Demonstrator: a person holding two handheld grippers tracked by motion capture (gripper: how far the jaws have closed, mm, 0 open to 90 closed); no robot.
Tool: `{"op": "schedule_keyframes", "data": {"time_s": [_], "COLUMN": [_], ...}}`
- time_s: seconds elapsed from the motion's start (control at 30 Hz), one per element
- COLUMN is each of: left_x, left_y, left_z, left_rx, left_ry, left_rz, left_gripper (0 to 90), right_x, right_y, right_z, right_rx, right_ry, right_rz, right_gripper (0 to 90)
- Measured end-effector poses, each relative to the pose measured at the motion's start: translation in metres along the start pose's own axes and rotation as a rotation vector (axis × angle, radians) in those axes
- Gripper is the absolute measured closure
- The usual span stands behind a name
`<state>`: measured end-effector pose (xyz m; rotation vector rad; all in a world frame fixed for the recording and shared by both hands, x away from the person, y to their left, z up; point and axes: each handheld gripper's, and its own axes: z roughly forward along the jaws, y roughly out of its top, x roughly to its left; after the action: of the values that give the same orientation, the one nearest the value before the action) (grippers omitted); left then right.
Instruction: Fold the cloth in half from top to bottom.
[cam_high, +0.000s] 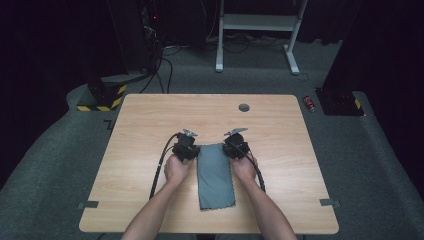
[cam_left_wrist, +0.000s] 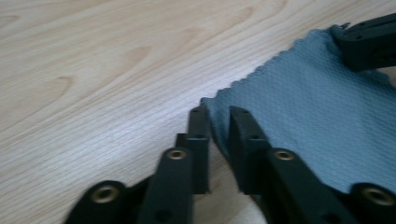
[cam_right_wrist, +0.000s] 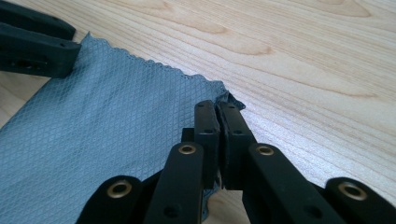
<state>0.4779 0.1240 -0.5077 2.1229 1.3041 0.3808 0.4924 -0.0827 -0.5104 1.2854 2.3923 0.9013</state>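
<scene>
Right gripper pinching grey cloth corner, left gripper likewise

A cloth lies flat on the table, slightly toward the person's side of its middle, its long side running from the near edge toward the far one. The left gripper sits at the cloth's far left corner and the right gripper at its far right corner, each with a hand just behind it toward the person. A small round insert lies in the tabletop beyond the right gripper, near the far edge.
</scene>
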Motion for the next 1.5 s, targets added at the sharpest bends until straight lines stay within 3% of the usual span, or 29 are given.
{"op": "schedule_keyframes", "data": {"time_s": [0.07, 0.27, 0.5, 0.57, 0.67, 0.97, 1.13, 1.5], "left_x": [0.001, 0.006, 0.007, 0.009, 0.008, 0.011, 0.005, -0.001], "left_y": [0.003, 0.005, 0.015, 0.017, 0.024, 0.05, 0.043, 0.018], "left_z": [0.001, 0.0, -0.012, -0.014, -0.017, -0.035, -0.038, -0.041], "left_rx": [0.014, 0.019, -0.034, -0.04, -0.05, -0.124, -0.122, -0.093], "left_ry": [-0.024, -0.062, -0.094, -0.108, -0.108, -0.122, -0.13, -0.175], "left_rz": [-0.011, -0.017, -0.023, -0.041, -0.024, -0.022, -0.002, 0.021], "left_gripper": [88.6, 90.0, 90.0, 90.0, 90.0, 90.0, 90.0, 89.9], "right_x": [-0.002, -0.006, -0.009, -0.011, -0.014, -0.02, -0.018, -0.006], "right_y": [0.0, -0.001, 0.002, 0.003, 0.004, 0.027, 0.023, -0.008], "right_z": [0.0, -0.005, -0.017, -0.021, -0.026, -0.049, -0.055, -0.057], "right_rx": [-0.001, -0.005, -0.045, -0.058, -0.075, -0.118, -0.122, -0.113], "right_ry": [0.015, 0.037, 0.041, 0.041, 0.044, 0.013, 0.011, 0.054], "right_rz": [0.02, 0.039, 0.04, 0.044, 0.053, 0.029, 0.008, -0.025], "right_gripper": [88.5, 89.0, 89.1, 89.2, 89.2, 89.3, 89.3, 89.3]}}
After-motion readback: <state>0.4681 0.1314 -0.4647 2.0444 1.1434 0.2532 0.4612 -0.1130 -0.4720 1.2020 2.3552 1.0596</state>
